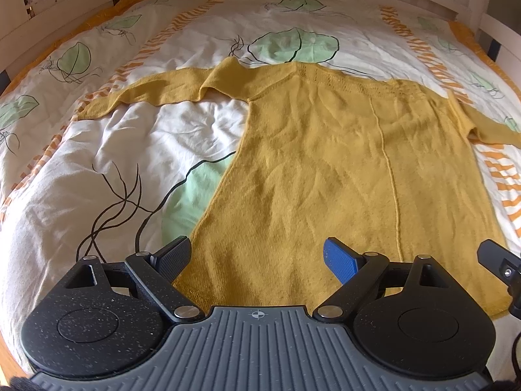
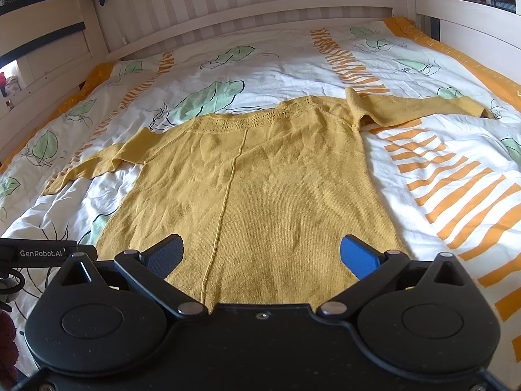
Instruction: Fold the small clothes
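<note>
A mustard yellow knitted sweater lies spread flat on the bed, neckline far, hem near, both sleeves stretched out sideways. It also shows in the right wrist view. My left gripper is open and empty, hovering over the hem near its left corner. My right gripper is open and empty, over the hem's right part. The left sleeve runs out to the left, and the right sleeve runs out to the right.
The sweater lies on a white duvet with green leaves and orange stripes. A white slatted bed frame runs along the far side. The other gripper's edge shows at the right of the left wrist view.
</note>
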Available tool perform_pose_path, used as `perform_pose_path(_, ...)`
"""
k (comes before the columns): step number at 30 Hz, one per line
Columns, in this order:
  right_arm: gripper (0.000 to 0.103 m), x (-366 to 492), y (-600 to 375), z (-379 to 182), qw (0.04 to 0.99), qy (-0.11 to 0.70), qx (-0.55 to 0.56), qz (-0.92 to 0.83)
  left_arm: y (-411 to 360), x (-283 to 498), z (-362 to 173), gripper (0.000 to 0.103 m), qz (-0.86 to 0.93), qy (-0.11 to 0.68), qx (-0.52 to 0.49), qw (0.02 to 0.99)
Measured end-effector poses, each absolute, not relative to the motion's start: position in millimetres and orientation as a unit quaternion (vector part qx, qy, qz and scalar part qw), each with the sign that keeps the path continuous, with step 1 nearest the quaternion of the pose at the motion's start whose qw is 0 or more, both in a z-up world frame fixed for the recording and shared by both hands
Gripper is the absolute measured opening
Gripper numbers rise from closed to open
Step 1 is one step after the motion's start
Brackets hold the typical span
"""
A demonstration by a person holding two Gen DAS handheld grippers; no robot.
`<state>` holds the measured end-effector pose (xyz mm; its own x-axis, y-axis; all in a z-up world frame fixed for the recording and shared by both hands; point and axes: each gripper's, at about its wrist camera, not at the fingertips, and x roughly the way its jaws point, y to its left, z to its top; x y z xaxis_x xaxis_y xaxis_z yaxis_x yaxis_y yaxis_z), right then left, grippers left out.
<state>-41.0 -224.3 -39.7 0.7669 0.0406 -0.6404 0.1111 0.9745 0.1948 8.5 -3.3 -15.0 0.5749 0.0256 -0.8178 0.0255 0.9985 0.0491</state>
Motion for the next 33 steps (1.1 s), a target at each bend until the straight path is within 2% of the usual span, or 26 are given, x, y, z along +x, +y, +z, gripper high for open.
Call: perform_pose_path(33,0.102,26.0,-243.7,-62.9,0.904,0.407,0.13,-0.011,-12.4,79.6,-35.7,0.088,-0.007,0.511,0.022,0.859)
